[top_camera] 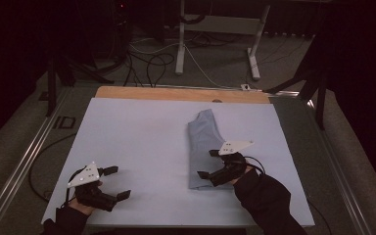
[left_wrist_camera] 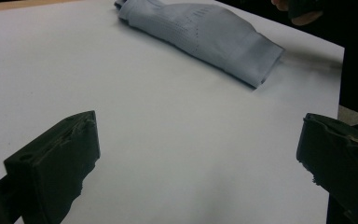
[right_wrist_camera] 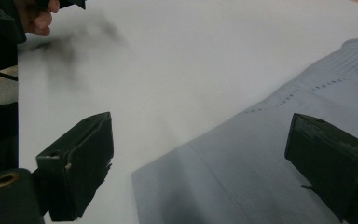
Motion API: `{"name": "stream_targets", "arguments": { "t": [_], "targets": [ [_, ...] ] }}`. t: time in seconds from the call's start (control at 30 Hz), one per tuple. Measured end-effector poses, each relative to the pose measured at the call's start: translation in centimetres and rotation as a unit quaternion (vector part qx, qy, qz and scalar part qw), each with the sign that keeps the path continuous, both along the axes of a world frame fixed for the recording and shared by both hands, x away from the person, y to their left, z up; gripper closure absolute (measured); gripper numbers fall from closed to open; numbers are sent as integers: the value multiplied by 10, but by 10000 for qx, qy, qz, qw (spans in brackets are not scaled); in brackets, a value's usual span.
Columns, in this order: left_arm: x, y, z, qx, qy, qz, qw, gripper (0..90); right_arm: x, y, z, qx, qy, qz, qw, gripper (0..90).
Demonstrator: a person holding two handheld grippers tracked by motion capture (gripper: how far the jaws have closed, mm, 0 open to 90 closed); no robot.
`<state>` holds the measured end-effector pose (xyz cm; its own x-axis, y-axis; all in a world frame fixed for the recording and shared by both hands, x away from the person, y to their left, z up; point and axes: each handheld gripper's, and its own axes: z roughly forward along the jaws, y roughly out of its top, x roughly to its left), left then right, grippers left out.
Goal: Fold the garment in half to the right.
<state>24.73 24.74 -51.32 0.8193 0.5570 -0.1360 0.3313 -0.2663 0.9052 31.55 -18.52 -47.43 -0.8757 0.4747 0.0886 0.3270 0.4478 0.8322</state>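
One blue shirt (top_camera: 205, 147) lies folded long and thin on the right of the white worktop (top_camera: 137, 147). It has rows of tiny dots. Both tongs, left (top_camera: 119, 182) and right (top_camera: 206, 164), gape wide, holding nothing.

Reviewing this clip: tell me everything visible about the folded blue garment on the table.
The garment is pale grey-blue, soft fabric, folded into a long narrow bundle lying flat on the white sheet, right of centre, running from the near side toward the far edge. Rows of small dotted holes cross it in the left gripper view. The right tongs are open over its near end, one jaw above the cloth; contact cannot be told. The left tongs are well apart from it.
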Motion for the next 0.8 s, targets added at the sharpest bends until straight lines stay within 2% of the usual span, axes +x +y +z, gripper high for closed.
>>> {"name": "stream_targets", "arguments": {
  "t": [0.27, 0.57, 0.73, 0.8],
  "targets": [
    [0, 4, 1, -24, -12, -1, 10000, 0, -1, -18, 3, 16, -105, -274, 9996, 82],
    [2, 12, 0, 10, 54, 166, 9998, 0, -2, -42, -3, 115, -83, -508, 9986, 81],
    [1, 16, 0, 74, 44, 258, 9996, 0, -5, -58, -7, 67, -94, -760, 9970, 82],
    [1, 18, 0, 103, 29, 301, 9995, 0, -6, -64, -10, 120, -52, -833, 9964, 82]
  ]
}}
